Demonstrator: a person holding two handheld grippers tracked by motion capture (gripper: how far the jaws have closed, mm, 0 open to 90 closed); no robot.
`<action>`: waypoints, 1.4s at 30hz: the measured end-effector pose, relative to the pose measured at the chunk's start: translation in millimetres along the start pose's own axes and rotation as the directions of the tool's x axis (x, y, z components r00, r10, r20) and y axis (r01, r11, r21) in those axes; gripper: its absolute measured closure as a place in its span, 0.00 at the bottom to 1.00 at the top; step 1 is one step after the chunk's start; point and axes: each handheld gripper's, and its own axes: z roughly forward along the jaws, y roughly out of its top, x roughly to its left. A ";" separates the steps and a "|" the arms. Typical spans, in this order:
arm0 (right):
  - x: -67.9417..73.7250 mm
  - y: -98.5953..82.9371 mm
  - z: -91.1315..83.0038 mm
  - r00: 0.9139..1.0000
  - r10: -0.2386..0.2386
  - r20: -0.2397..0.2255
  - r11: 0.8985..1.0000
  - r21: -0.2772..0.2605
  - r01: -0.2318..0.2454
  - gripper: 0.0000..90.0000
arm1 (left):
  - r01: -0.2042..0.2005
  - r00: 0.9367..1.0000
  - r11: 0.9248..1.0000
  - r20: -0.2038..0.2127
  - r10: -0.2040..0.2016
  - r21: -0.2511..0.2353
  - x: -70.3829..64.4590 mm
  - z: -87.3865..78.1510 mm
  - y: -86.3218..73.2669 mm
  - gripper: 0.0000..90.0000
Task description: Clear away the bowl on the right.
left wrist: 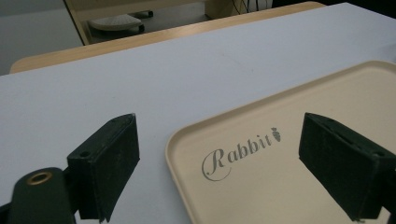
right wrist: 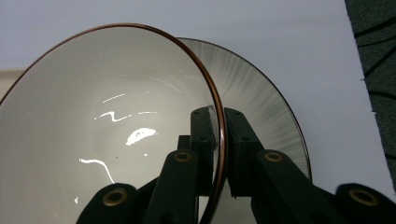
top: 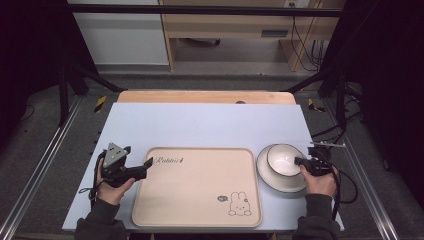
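1. Right gripper (right wrist: 218, 140): my jaws are pressed onto the rim of the white bowl (right wrist: 107, 126), one jaw inside the wall and one outside.
2. Bowl: in the high view it sits on the grey-rimmed plate (top: 267, 175), on the table to the right of the tray (top: 200, 185). From the right gripper view I cannot tell whether it has lifted clear of the plate or only tilted.
3. Left gripper (left wrist: 219, 158): my jaws are spread wide and empty, hovering at the tray's near-left corner, by the "Rabbit" lettering.
4. Tray: beige, empty, with nothing loaded on it yet.
5. Progress: I judge the bowl grip done. Carrying the bowl across to the tray is left, and perhaps the plate after it.
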 end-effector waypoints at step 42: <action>37.8 7.1 -49.7 0.992 -0.115 -0.054 0.987 -0.118 0.108 0.92 | -0.001 1.000 1.000 0.003 0.001 -0.009 -1.5 -2.0 1.7 0.13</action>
